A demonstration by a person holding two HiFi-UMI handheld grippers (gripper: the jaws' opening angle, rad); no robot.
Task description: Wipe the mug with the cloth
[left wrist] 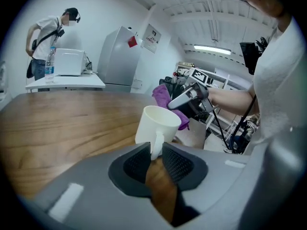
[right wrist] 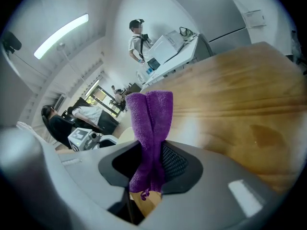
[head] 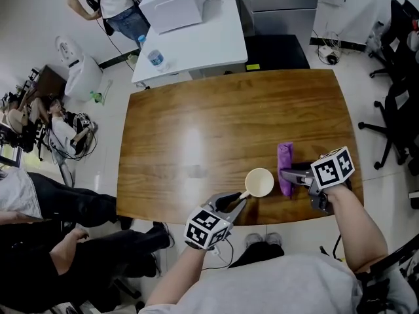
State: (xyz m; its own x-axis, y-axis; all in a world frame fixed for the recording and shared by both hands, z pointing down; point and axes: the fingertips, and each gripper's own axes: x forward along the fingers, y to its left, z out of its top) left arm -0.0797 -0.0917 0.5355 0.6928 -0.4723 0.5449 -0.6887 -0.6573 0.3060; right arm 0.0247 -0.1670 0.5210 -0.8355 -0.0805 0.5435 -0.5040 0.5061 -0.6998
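The base of the mug is hidden by the left claw in its own view, and, in the head view, the near end of the cloth by the right claw.

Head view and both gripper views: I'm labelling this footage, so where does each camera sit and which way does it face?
Head view: on the person's head, looking steeply down at the wooden table; both forearms, the left gripper and the right gripper show.
Left gripper view: on the left gripper, looking along its jaws at the white mug, handle between them; the person's torso and right arm show.
Right gripper view: on the right gripper, looking along its jaws, shut on the purple cloth.
Shared: all three views show the cloth.
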